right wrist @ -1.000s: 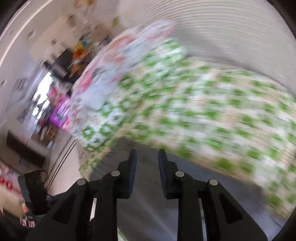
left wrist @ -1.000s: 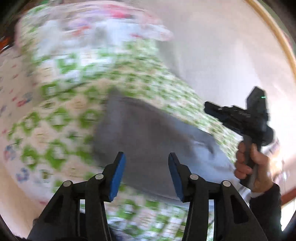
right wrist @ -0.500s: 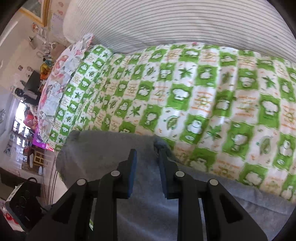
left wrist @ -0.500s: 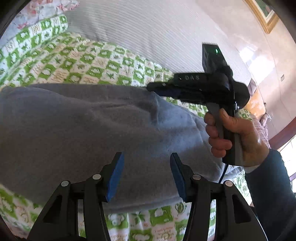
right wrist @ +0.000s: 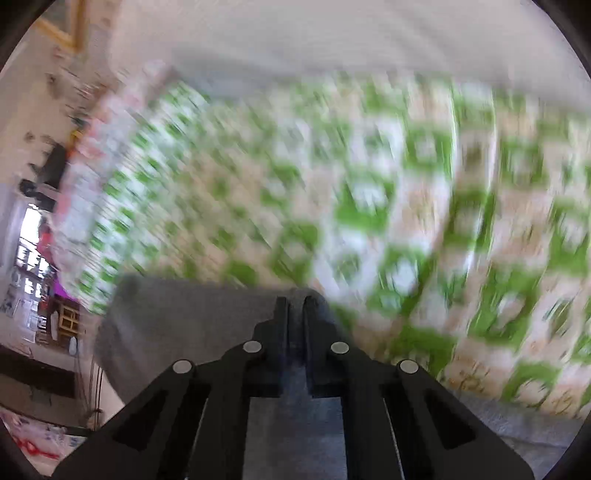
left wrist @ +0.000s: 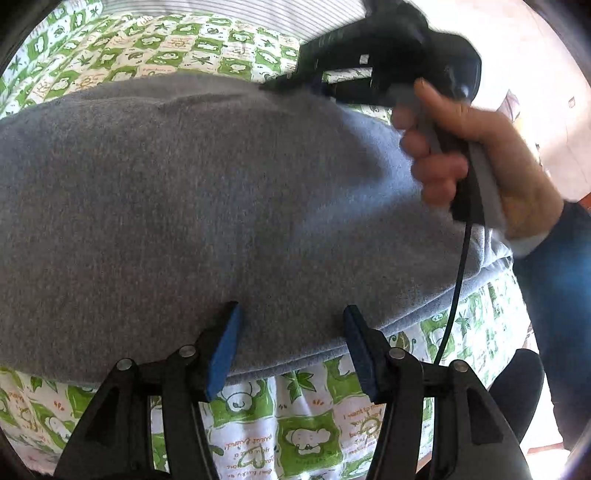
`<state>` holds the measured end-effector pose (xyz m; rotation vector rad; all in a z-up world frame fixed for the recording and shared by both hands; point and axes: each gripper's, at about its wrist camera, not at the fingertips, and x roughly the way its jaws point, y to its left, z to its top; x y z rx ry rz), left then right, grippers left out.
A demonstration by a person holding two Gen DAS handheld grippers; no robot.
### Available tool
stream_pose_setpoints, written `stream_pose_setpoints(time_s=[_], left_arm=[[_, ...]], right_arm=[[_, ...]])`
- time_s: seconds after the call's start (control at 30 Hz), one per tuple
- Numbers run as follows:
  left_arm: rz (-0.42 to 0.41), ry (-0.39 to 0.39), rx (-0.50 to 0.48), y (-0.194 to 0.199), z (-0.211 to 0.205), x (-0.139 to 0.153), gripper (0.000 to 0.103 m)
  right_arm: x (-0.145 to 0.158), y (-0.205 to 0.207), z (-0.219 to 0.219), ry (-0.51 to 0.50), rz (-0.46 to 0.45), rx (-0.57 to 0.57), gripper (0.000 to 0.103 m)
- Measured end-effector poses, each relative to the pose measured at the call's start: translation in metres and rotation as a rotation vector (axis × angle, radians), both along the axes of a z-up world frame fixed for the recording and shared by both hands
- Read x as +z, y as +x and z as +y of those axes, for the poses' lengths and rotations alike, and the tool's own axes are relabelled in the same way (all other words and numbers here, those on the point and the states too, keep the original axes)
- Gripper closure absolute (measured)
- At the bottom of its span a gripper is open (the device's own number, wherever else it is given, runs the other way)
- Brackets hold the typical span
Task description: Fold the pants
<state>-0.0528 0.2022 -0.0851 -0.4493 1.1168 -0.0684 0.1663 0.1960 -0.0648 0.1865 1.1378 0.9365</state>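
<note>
Grey sweatpants (left wrist: 207, 199) lie spread across a green-and-white patterned bedspread (left wrist: 295, 435). My left gripper (left wrist: 291, 343) is open, its blue pads (left wrist: 225, 343) straddling the near hem of the pants. My right gripper (right wrist: 294, 317) is shut on the far edge of the pants (right wrist: 177, 325), a fold of grey cloth pinched between the fingers. In the left wrist view the right gripper (left wrist: 295, 83) shows at the top right, held by a hand, at the pants' far edge. The right wrist view is blurred by motion.
A striped white cover (left wrist: 266, 18) lies beyond the bedspread. A floral pillow (right wrist: 85, 184) is at the bed's left end. Room furniture and a window (right wrist: 33, 258) show at the far left. My cable (left wrist: 458, 280) hangs over the pants' right side.
My right gripper has closed on the far edge of the pants and is moving fast. My left gripper has come nearer to the near hem, still open.
</note>
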Motion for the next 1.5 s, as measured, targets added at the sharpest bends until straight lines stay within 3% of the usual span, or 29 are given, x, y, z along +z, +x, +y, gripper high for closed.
stream_pose_setpoints(time_s=[0.07, 0.13, 0.27, 0.3, 0.5, 0.73, 1.0, 1.2, 1.43, 1.47, 1.5], left_arm=[[-0.007, 0.000, -0.001, -0.001, -0.003, 0.004, 0.047], [-0.011, -0.002, 0.000, -0.008, -0.005, 0.011, 0.047], [-0.039, 0.000, 0.003, -0.020, -0.010, 0.030, 0.047], [-0.050, -0.002, -0.007, -0.023, -0.014, 0.036, 0.046], [-0.103, 0.061, -0.143, -0.002, -0.053, 0.062, 0.046], [-0.090, 0.201, -0.366, 0.017, -0.104, 0.061, 0.046], [-0.075, 0.344, -0.517, 0.039, -0.140, 0.054, 0.046], [-0.073, 0.439, -0.591, 0.053, -0.166, 0.051, 0.046], [-0.033, 0.511, -0.642, 0.062, -0.178, 0.036, 0.046], [-0.020, 0.503, -0.641, 0.064, -0.176, 0.033, 0.048], [-0.010, 0.490, -0.644, 0.065, -0.174, 0.030, 0.057]], right_arm=[[-0.006, -0.005, -0.008, 0.023, 0.029, -0.013, 0.091], [0.006, -0.016, -0.027, 0.066, 0.003, -0.038, 0.089], [0.032, -0.055, -0.091, 0.144, -0.060, -0.077, 0.058], [0.036, -0.063, -0.105, 0.151, -0.074, -0.091, 0.056], [0.036, -0.116, -0.219, 0.141, -0.131, -0.226, 0.056], [0.023, -0.150, -0.326, -0.038, -0.209, -0.345, 0.056], [0.003, -0.163, -0.425, -0.292, -0.323, -0.328, 0.056], [-0.018, -0.158, -0.437, -0.479, -0.406, -0.295, 0.056], [-0.046, -0.156, -0.417, -0.697, -0.525, -0.149, 0.056], [-0.049, -0.154, -0.415, -0.722, -0.548, -0.143, 0.056], [-0.050, -0.152, -0.415, -0.714, -0.553, -0.149, 0.057]])
